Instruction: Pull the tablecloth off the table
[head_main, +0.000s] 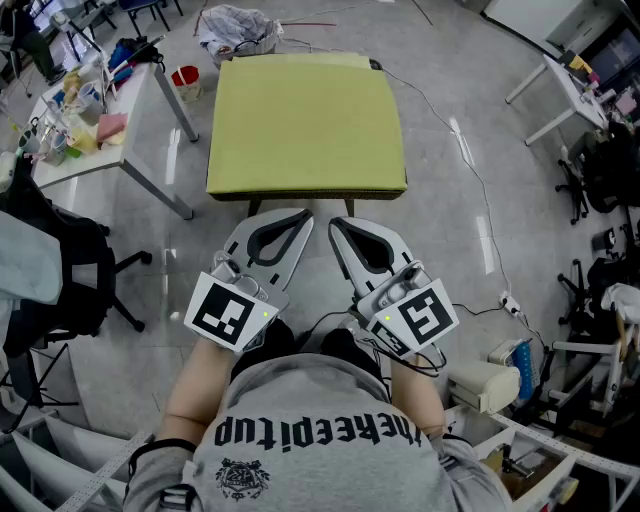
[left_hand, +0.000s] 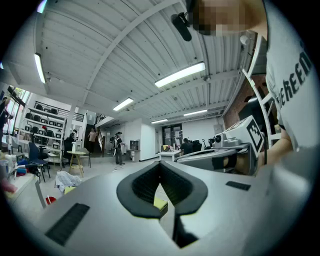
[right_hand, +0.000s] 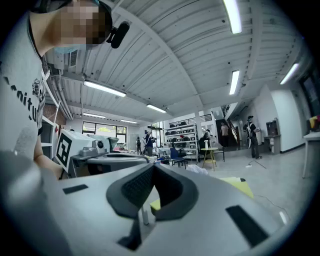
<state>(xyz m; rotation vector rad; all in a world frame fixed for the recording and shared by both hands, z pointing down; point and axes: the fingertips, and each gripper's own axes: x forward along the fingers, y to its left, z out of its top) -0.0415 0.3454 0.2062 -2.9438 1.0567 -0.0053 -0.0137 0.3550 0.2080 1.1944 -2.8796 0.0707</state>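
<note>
Left gripper (head_main: 303, 217) and right gripper (head_main: 337, 224) level, side by side, jaws clenched on nothing. Yellow-green tablecloth (head_main: 305, 120) spread flat just ahead of both jaw tips, lower down.

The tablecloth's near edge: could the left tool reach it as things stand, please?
Probably yes: the left tool sits just short of the tablecloth with nothing between, though its shut jaws must open first.

Closed right gripper (right_hand: 152, 166) before yellow tablecloth (right_hand: 241, 186)

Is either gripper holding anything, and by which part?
Nothing is held: the left gripper and right gripper are both shut and empty, short of the tablecloth.
</note>
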